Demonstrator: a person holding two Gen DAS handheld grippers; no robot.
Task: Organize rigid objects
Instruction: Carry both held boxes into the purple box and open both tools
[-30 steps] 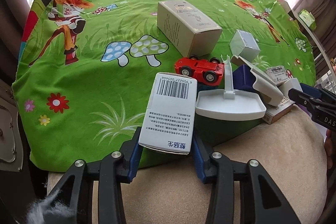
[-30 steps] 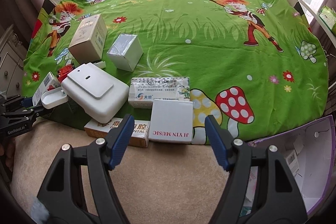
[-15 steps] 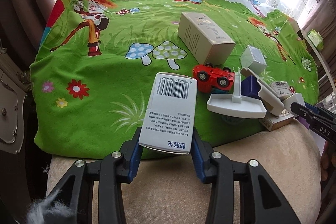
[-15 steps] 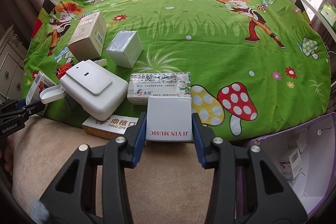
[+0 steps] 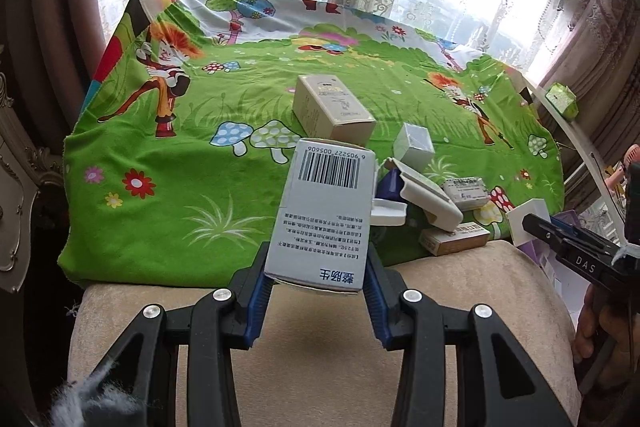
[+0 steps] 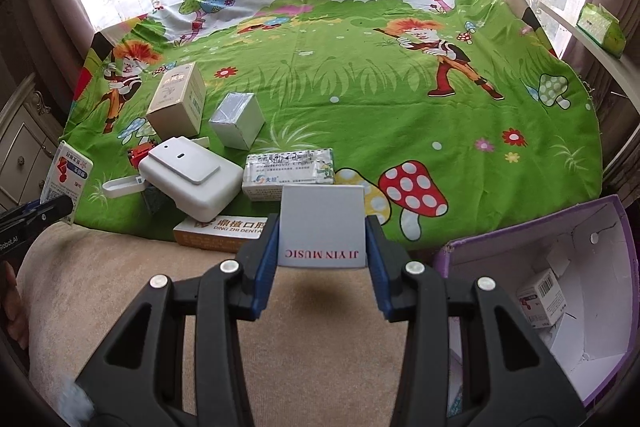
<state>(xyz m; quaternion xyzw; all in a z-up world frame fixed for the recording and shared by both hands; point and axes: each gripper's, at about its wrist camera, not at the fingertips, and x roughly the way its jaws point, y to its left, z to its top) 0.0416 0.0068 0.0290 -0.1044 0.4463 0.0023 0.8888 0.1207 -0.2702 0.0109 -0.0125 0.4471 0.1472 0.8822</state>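
A: Clamping a white medicine box (image 5: 325, 215) between its blue pads, the left gripper (image 5: 318, 277) holds it lifted over the beige cushion edge (image 5: 320, 355), barcode end pointing toward the table.

B: And the right gripper (image 6: 322, 247)?

A: It is closed on a white cube box printed "JI YIN MUSIC" (image 6: 322, 227), likewise raised above the cushion, in front of the green cartoon tablecloth (image 6: 360, 87).

B: What lies on the cloth?

A: Near the front edge, a white plastic case (image 6: 188, 179) leans over a small white tray (image 6: 122, 185), with a red toy car (image 6: 140, 151) partly hidden behind it. A "DING ZHI DENTAL" box (image 6: 220, 233) lies at the cloth's front edge, touching the case. A blue-and-white ointment carton (image 6: 290, 173) sits just beside the case, to its right. Farther back stand a tan carton (image 6: 178, 101) and a silver-grey cube box (image 6: 237, 121), close together.

B: Anything off the table?

A: At the right, a purple-edged open cardboard box (image 6: 560, 267) holds a small medicine carton (image 6: 540, 301).
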